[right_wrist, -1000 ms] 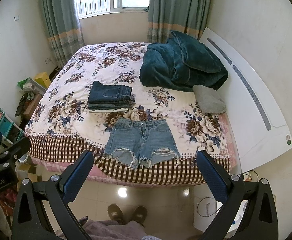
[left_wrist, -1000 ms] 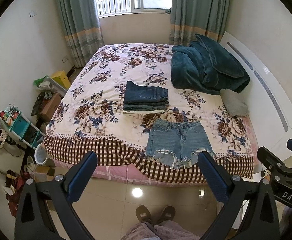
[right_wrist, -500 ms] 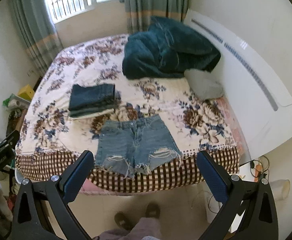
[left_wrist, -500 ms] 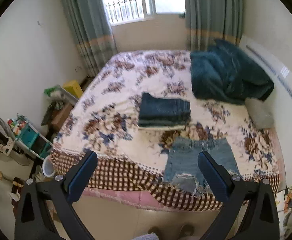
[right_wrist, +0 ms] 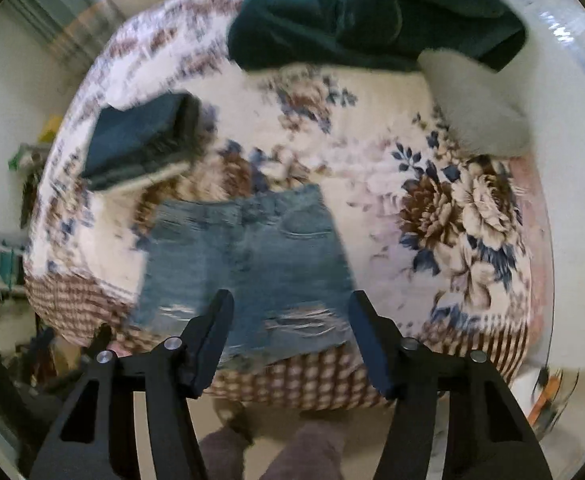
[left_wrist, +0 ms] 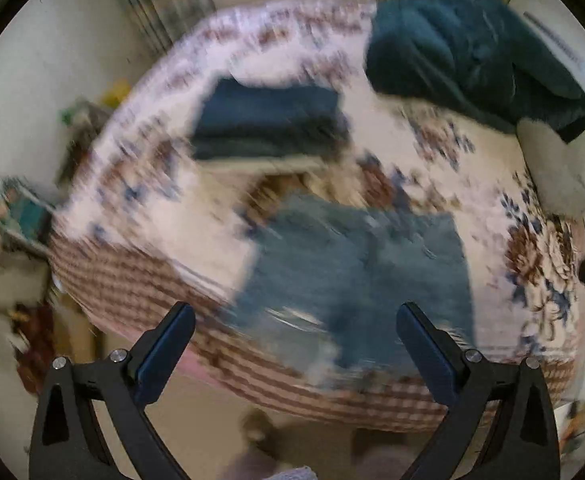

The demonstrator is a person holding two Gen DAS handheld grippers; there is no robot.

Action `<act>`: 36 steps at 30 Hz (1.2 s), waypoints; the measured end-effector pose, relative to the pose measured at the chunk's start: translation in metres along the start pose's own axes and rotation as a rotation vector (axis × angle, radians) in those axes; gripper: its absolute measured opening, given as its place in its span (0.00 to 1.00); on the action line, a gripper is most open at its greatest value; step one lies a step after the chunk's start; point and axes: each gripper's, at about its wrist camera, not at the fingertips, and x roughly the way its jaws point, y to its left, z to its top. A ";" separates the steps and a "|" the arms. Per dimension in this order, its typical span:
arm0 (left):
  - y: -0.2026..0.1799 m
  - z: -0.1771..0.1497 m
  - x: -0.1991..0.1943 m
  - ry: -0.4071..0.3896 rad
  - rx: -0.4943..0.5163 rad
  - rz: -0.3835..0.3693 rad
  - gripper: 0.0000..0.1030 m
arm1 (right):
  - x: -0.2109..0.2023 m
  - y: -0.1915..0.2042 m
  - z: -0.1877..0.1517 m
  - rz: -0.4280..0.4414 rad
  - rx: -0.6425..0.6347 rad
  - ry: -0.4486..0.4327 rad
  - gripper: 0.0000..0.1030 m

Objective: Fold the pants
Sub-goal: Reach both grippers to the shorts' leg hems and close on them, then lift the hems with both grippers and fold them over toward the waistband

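I am looking at a pair of light blue frayed denim shorts (right_wrist: 248, 268) lying flat near the foot edge of the bed with the floral cover (right_wrist: 372, 128), waistband toward 12 o'clock and torn hems toward 6 o'clock, over the brown checked border. My left gripper (left_wrist: 294, 344) is hanging above the foot of the bed with its two dark blue fingers (left_wrist: 164, 354) spread wide and nothing between them; the shorts (left_wrist: 356, 272) are showing between and beyond them, badly smeared by motion blur. My right gripper (right_wrist: 288, 332) is also standing apart and gripping nothing, its fingertips framing the frayed hem at 6 o'clock of the shorts; I cannot tell whether they are touching the cloth. At about 10 o'clock from the shorts, a folded stack of dark blue jeans (right_wrist: 140, 140) is sitting on the cover, near but apart. A rumpled dark teal plush blanket (right_wrist: 372, 12) is lying at 12 o'clock by the white headboard (right_wrist: 572, 80), with a grey pillow (right_wrist: 476, 108) just beside it at 2 o'clock.
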 end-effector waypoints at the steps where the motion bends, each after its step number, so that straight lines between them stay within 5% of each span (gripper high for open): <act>1: -0.026 -0.008 0.029 0.063 -0.027 -0.032 1.00 | 0.017 -0.014 0.008 0.008 -0.012 0.020 0.60; 8: -0.162 -0.074 0.164 0.336 -0.096 -0.158 1.00 | 0.157 -0.105 0.044 0.110 -0.087 0.233 0.63; 14: -0.230 -0.123 0.232 0.468 -0.104 -0.115 1.00 | 0.236 -0.105 0.056 0.198 -0.134 0.319 0.66; 18: -0.229 -0.132 0.237 0.410 -0.114 -0.091 0.92 | 0.279 -0.083 0.069 0.302 -0.140 0.330 0.70; 23: -0.223 -0.137 0.209 0.290 -0.086 -0.188 0.35 | 0.315 -0.056 0.087 0.357 -0.090 0.330 0.71; 24: -0.215 -0.137 0.201 0.275 -0.096 -0.218 0.13 | 0.319 -0.052 0.088 0.363 -0.080 0.334 0.70; 26: -0.204 -0.136 0.191 0.263 -0.119 -0.269 0.09 | 0.318 -0.047 0.089 0.349 -0.075 0.318 0.42; 27: -0.198 -0.135 0.185 0.261 -0.131 -0.289 0.07 | 0.315 -0.043 0.089 0.322 -0.084 0.309 0.14; 36: -0.104 -0.104 0.124 0.121 -0.248 -0.420 0.05 | 0.224 0.006 0.087 0.282 -0.125 0.175 0.09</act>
